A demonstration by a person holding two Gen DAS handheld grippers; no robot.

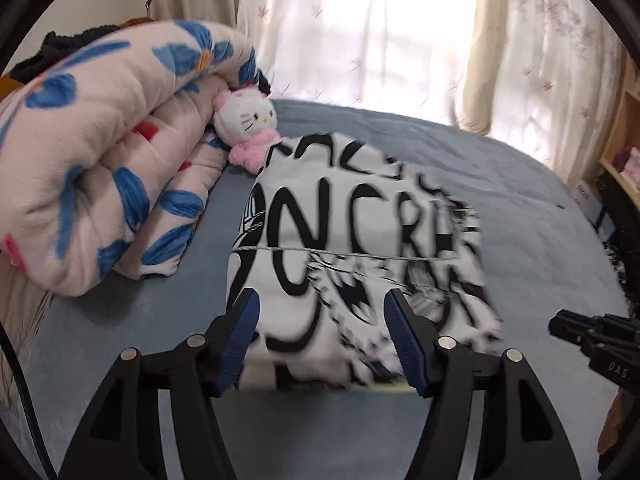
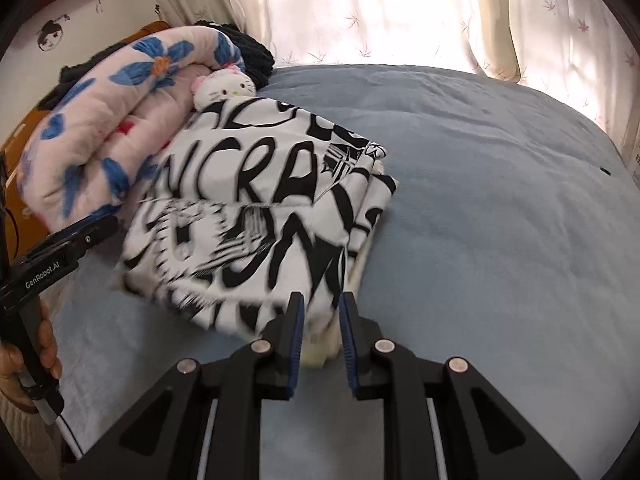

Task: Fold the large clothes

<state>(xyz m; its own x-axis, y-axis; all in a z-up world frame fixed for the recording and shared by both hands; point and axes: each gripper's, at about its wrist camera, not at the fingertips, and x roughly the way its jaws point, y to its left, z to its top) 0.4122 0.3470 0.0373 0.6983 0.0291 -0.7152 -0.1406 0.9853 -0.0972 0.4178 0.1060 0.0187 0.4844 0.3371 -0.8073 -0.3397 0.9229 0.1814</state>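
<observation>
Garment [image 2: 256,216] lettered "NCRA", gripper [image 2: 40,272] "GenRobot.AI"

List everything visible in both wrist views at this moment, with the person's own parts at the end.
Folded garment: one, white with black lettering, on the bed.
Quilt: one, pink with blue flowers, rolled, left of the garment.
Plush cat: one, white and pink, against the quilt.
Dark fabric: black, behind the quilt.
Bed cover: blue-grey.
Curtains: pale, floral, behind the bed.
Shelf: wooden, far right.
Left gripper: fingers wide apart.
Right gripper: fingers narrowly apart at the garment's near corner.
Hand: holding the left gripper's handle.
</observation>
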